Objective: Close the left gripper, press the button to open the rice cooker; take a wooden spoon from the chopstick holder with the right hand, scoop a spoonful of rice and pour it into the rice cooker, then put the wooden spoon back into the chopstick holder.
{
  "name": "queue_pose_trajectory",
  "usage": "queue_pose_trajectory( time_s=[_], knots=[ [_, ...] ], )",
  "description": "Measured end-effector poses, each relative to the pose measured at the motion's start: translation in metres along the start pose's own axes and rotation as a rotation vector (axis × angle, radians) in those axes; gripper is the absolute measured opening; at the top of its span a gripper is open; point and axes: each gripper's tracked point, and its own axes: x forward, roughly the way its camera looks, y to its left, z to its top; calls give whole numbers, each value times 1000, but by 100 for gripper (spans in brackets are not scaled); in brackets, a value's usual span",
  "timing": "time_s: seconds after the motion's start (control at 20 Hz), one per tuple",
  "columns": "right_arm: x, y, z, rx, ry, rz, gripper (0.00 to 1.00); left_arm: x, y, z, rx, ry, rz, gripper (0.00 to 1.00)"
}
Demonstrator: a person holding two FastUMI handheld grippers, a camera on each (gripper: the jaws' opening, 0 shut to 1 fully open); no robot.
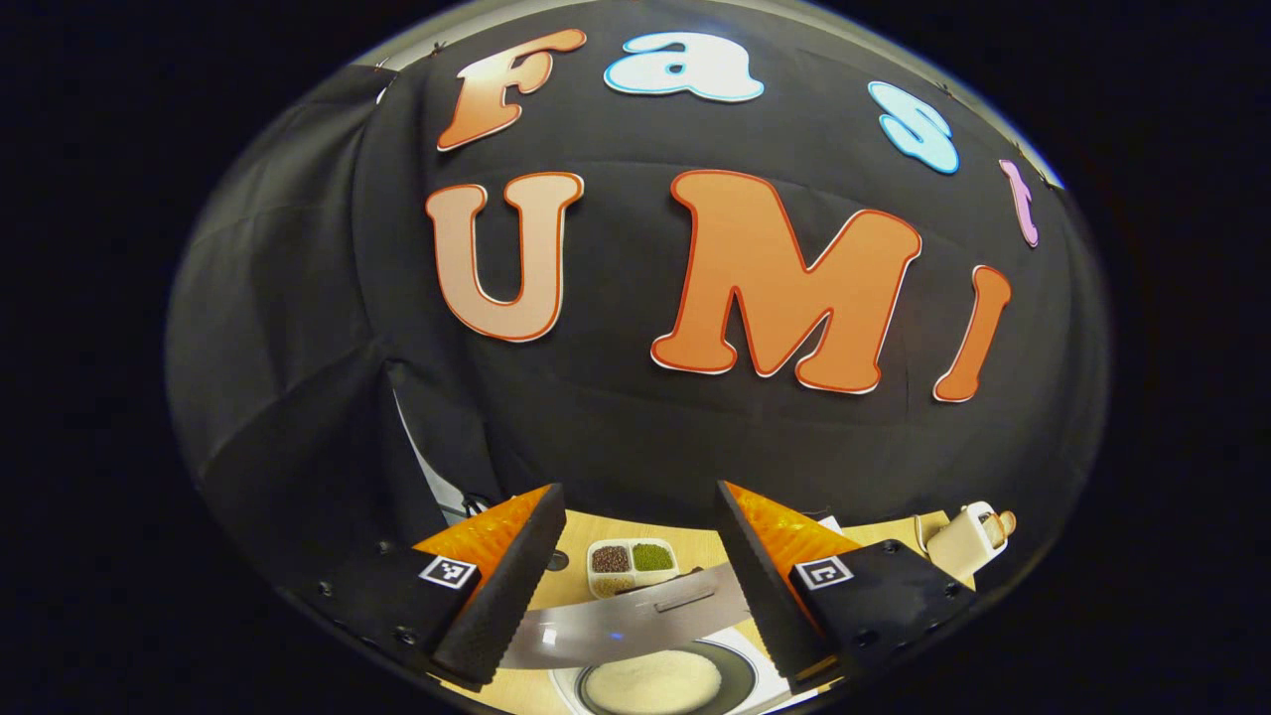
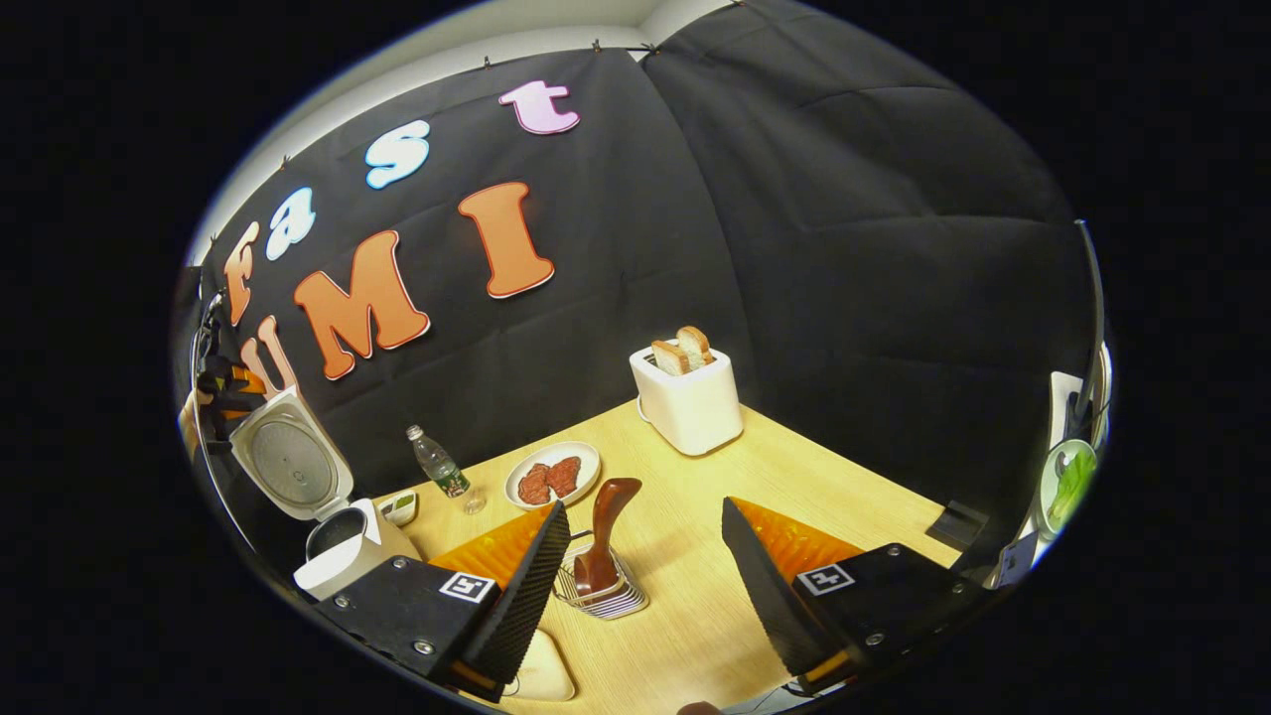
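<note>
Near right gripper (image 2: pixel 645 556), jaws spread, wooden spoon (image 2: pixel 608 536) upright in chopstick holder (image 2: pixel 608 594); careless grab could tip holder. Left gripper (image 1: pixel 635 571) spread above open rice cooker (image 2: pixel 328 516).

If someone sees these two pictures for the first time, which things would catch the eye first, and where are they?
In the right gripper view, the white rice cooker stands at the far left of the wooden table with its lid raised. A wooden spoon stands in the wire chopstick holder, just ahead of the open right gripper. A white toaster with two bread slices sits by the back wall.
</note>
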Motion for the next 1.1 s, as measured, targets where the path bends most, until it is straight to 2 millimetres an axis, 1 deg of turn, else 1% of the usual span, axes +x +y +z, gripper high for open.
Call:
queue_pose_trajectory(
  time_s=[0.15, 0.25, 0.4, 0.45, 0.6, 0.7, 0.75, 0.8, 0.9, 1.0, 1.1],
  knots=[
    [-3, 0, 17, -10, -27, -16, 95, 1, 2, -12, -4, 26, -4, 100],
    [-7, 4, 31, -33, -47, -18, 95, 1, 1, -21, -25, 43, -13, 100],
    [-18, 11, 62, -114, -89, -18, 95, -5, 0, -20, -55, 41, -21, 100],
    [-24, 14, 75, -143, -104, -16, 95, -6, -2, -23, -54, 53, -27, 100],
    [-40, 27, 109, -209, -138, -11, 95, -17, -7, -31, -49, 85, -53, 100],
    [-53, 38, 130, -236, -164, 7, 95, -26, -11, -36, -53, 91, -65, 100],
    [-59, 45, 139, -244, -178, 21, 95, -31, -15, -42, -53, 98, -72, 100],
    [-65, 52, 144, -248, -188, 38, 95, -37, -19, -48, -47, 109, -82, 100],
    [-76, 67, 147, -239, -194, 86, 95, -52, -28, -63, -31, 140, -109, 100],
    [-83, 77, 143, -233, -186, 127, 95, -66, -35, -78, -26, 163, -122, 100],
    [-86, 80, 137, -246, -171, 150, 95, -80, -44, -100, -9, 188, -132, 100]
  ],
)
